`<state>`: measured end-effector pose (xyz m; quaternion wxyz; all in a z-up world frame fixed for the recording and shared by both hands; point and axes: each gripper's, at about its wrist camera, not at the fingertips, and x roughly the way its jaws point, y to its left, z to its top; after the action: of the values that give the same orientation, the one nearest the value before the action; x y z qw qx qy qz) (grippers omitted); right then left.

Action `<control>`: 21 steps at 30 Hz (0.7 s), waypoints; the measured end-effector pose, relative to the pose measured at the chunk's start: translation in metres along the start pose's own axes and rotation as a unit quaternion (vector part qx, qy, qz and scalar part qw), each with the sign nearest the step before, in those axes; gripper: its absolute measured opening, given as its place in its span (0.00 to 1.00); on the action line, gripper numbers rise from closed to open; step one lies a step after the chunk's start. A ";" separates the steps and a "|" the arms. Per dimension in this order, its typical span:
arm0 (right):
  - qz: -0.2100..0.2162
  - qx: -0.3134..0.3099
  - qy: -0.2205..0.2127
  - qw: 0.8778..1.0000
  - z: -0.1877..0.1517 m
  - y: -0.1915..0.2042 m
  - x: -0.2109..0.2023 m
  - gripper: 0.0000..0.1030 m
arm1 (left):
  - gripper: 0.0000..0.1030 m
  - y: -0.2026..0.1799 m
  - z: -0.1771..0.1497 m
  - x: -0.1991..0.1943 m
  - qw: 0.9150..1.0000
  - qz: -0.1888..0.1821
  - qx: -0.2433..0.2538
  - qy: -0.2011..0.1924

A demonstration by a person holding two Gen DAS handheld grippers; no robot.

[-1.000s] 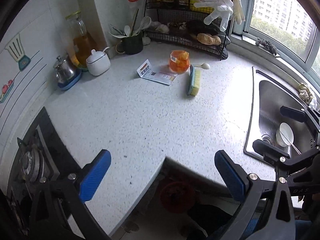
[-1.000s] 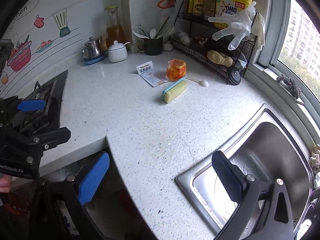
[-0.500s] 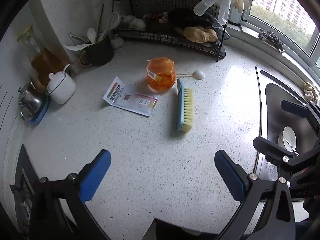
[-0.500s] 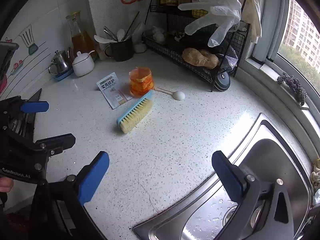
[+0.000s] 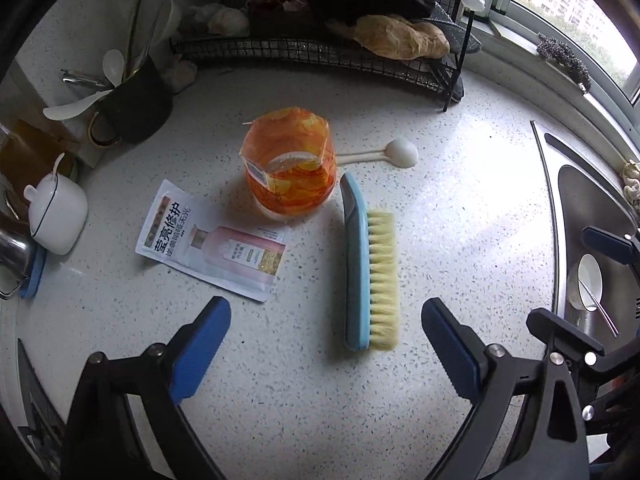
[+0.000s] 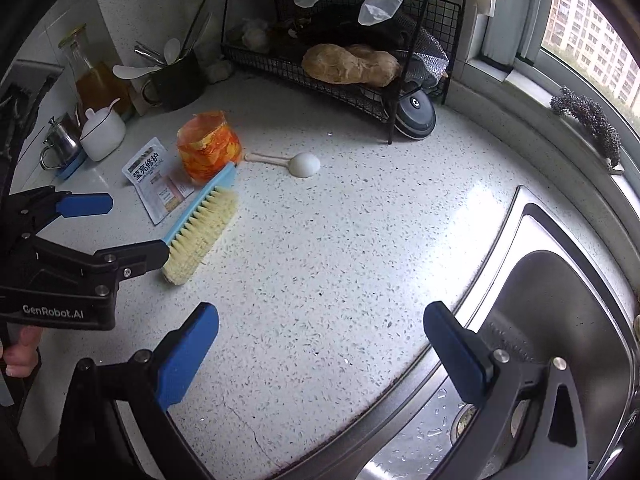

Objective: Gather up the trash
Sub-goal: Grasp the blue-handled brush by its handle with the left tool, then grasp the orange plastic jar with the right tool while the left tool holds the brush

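My left tongs (image 5: 324, 340) hang over the speckled desk (image 5: 460, 216), jaws wide but starting to close, with nothing between them; the near end of the blue brush (image 5: 370, 268) lies just ahead of the gap. My right tongs (image 6: 320, 344) stand wide apart and empty near the sink (image 6: 560, 320).

The trash I judge worth collecting sits together toward the back of the desk: a flat printed sachet (image 5: 216, 242) lying face up, and an orange plastic cup (image 5: 290, 160) with a peeled-back film lid, upright, just beyond the sachet's far corner and touching or nearly touching the brush's tip. A white spoon (image 5: 394, 154) lies just behind the cup.

The sachet looks light, limp and slick, pressed flat to the desk, so a pinch from above will likely slide off. I would take it at the near right corner, scraping one pad under the edge. The cup looks thin-walled and easy to crush, possibly with liquid left inside; I would grip it low across the body, gently, and keep it upright.
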<state>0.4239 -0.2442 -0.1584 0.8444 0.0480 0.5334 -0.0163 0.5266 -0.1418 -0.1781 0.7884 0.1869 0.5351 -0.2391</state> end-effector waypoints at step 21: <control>0.002 -0.002 0.021 1.000 0.018 -0.012 0.026 0.99 | 0.22 -0.004 -0.011 0.017 0.999 -0.036 0.020 0.013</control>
<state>0.4502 -0.2577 -0.1746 0.8330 0.0476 0.5511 -0.0122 0.5209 -0.1422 -0.1984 0.7684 0.1867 0.5465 -0.2757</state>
